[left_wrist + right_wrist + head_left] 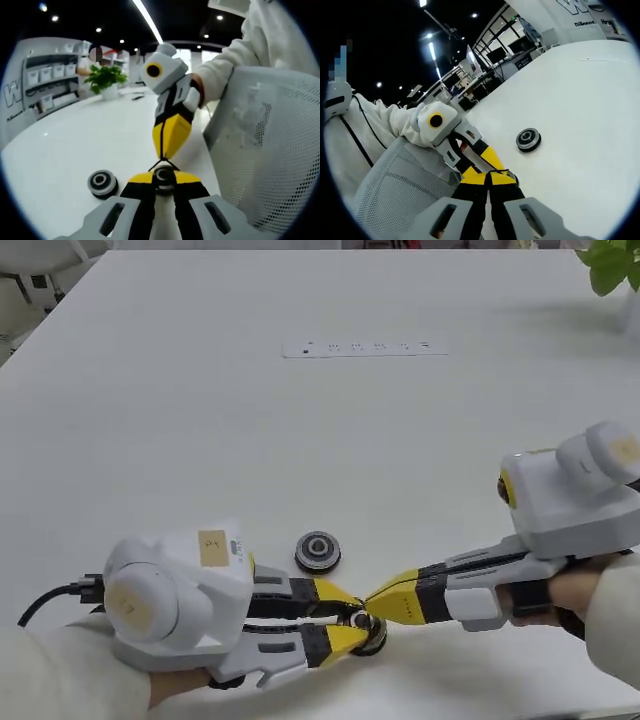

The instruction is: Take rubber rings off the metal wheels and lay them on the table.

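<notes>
Head view: left gripper [352, 626] clamped on a metal wheel [372, 638]; right gripper [370, 602] meeting it tip to tip; second wheel [317, 551] just beyond both, on table [300, 440].
Left gripper view: right tips pinched on thin black rubber ring [161, 164], stretched off clamped wheel.
Right gripper view: own jaws closed; second wheel ahead, rightward.

The wheel [164, 176] is mostly hidden behind yellow jaws; if a rubber ring sits on it, it is too small to tell; the plant [612, 262] is cut off by the edge.
</notes>
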